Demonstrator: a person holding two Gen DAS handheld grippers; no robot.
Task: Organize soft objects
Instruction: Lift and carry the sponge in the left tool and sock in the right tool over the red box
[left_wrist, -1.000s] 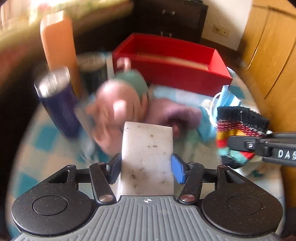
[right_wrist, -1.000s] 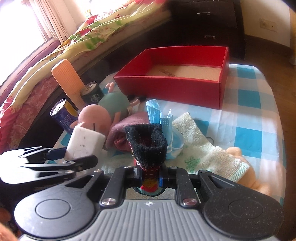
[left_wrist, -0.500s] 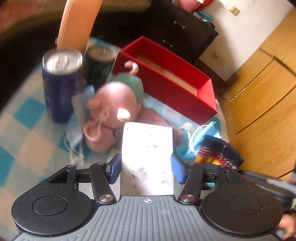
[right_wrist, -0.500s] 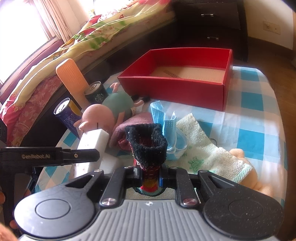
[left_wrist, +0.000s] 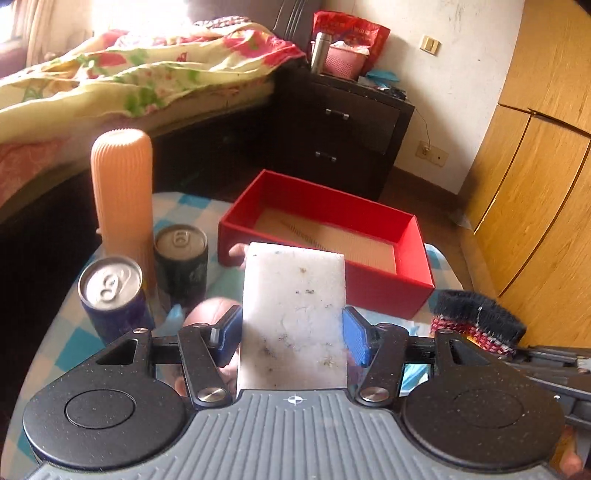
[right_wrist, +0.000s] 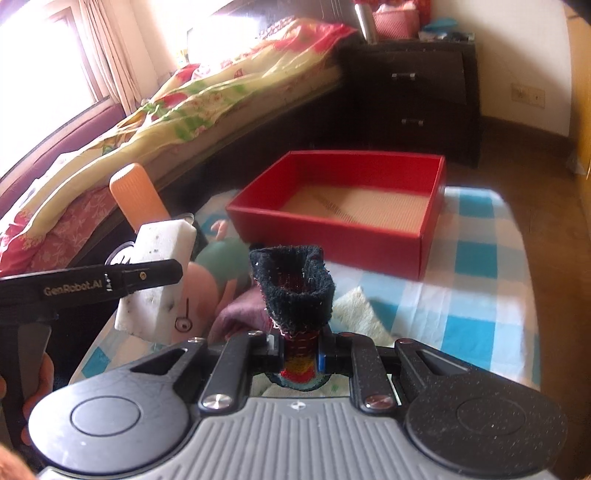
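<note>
Far left, on the checked tablecloth (right_wrist: 480, 258): a tall ribbed orange tube (left_wrist: 123, 199) upright near the table's left edge, w/ 2 cans in front of it, a blue can (left_wrist: 110, 299) nearest the edge and a dark can (left_wrist: 181, 258) just beside the tube. Little room between those 3; beyond them the cloth drops off toward the bed (left_wrist: 129, 74).

Left gripper (left_wrist: 291, 338): jaws clamped on a white sponge (left_wrist: 293, 317), blue pads pressing both its sides, sponge upright and clear of the table. Below it a pink plush toy (right_wrist: 199, 291) lies beside a mauve cloth (right_wrist: 240, 314) and a pale towel (right_wrist: 358, 314).

Centre-back: red box (right_wrist: 332, 229), open top, only its beige floor showing inside, near wall facing both grippers. No object stands between the held things and its near rim.

Right gripper (right_wrist: 301, 356): jaws closed tight on a striped sock (right_wrist: 295, 288), black cuff standing open above the fingers, toe end hanging below. In the left view the sock sits just right of the sponge, apart from it.

Right of the box: bare checked cloth up to the table's right edge, then wood floor and a yellow wardrobe (left_wrist: 535, 184).
</note>
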